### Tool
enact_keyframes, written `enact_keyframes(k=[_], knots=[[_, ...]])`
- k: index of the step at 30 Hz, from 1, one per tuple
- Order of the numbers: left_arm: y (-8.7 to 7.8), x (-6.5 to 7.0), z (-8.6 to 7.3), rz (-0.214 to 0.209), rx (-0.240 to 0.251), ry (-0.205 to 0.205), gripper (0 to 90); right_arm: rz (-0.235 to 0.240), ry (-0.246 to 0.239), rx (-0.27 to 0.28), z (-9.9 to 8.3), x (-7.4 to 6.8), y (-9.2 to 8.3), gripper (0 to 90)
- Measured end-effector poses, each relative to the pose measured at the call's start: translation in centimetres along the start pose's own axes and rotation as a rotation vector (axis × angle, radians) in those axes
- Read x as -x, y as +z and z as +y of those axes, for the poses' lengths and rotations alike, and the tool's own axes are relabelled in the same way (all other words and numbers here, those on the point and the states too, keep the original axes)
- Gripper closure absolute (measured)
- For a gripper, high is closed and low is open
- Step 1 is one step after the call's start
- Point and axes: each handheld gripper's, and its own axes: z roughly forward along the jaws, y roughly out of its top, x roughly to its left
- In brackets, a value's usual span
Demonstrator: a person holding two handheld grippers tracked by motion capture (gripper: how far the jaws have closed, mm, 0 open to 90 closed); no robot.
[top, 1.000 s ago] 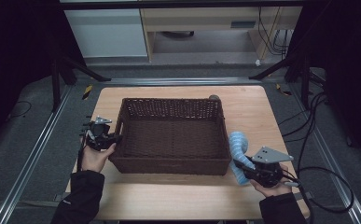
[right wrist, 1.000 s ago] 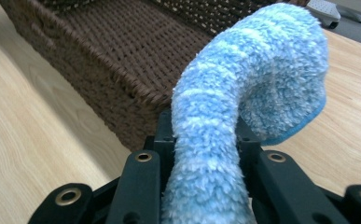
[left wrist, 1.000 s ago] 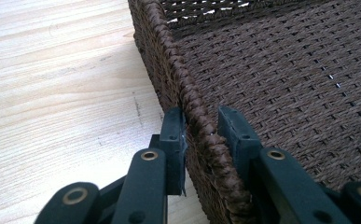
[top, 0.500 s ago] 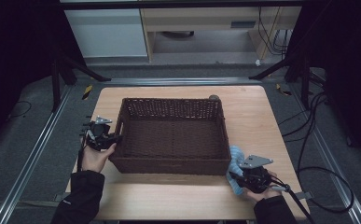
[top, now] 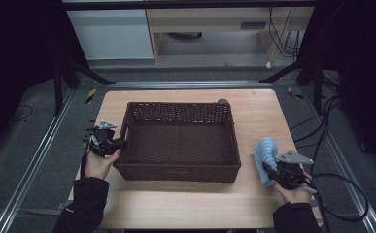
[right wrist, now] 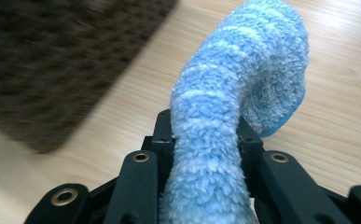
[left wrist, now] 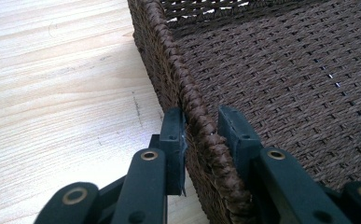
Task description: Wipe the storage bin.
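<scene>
Broadly, the wooden table (top: pixel 190 208) carries one big thing, a dark woven basket (top: pixel 180 141) set near its middle, with bare board on every side so both hands can work around it. Its inside looks bare, so it seems ready to receive something.

At the basket's left wall, the left gripper (top: pixel 109 142) has its jaws astride the braided rim (left wrist: pixel 201 121), one outside and one inside, pinching it. That grip probably steadies the basket so it will not slide while the other hand works.

Just right of the basket, near its front corner, the right gripper (top: pixel 274 171) pinches a fluffy blue sock (top: pixel 264 156) across its narrow part. The sock's free end curls forward past the jaws, low over the board; whether it touches I cannot tell. The jaws have just been easing apart with the sock between them, yet the pile bulges over both pads (right wrist: pixel 165 135), so the hold remains. Holding it mid-length keeps the soft thing bunched for carrying over the wall.
</scene>
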Motion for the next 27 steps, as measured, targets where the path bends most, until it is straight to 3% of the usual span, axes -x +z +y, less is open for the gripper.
enact_keyframes(k=[3, 7, 9, 14, 18, 19, 26, 27], knots=[[0.0, 0.0, 0.0, 0.000, 0.000, 0.001, 71.7, -0.035, 0.012, -0.034, -0.6, 1.0, 0.7, 68.5], [0.0, 0.0, 0.0, 0.000, 0.006, 0.006, 71.7, -0.034, 0.034, -0.048, -1.5, 1.9, 1.4, 67.3], [0.0, 0.0, 0.0, 0.000, 0.006, 0.007, 71.7, -0.030, 0.051, -0.040, -1.7, 2.2, 1.4, 65.9], [0.0, -0.1, 0.0, -0.001, 0.005, 0.005, 71.7, -0.041, 0.031, -0.036, -1.4, 1.8, 1.2, 55.5], [0.0, 0.0, 0.0, -0.002, -0.001, 0.001, 71.7, -0.050, 0.028, -0.004, -1.0, 1.7, 0.8, 48.4], [0.0, 0.0, 0.0, -0.002, -0.002, 0.000, 71.7, -0.051, 0.037, 0.033, -0.5, 1.9, 0.3, 45.4], [0.0, 0.0, 0.0, -0.003, -0.001, -0.001, 71.7, -0.058, 0.057, 0.112, 1.2, 2.4, -1.1, 43.2], [0.0, 0.0, 0.0, -0.002, -0.002, 0.001, 71.7, -0.050, 0.051, 0.142, 2.2, 2.4, -1.6, 43.4]])
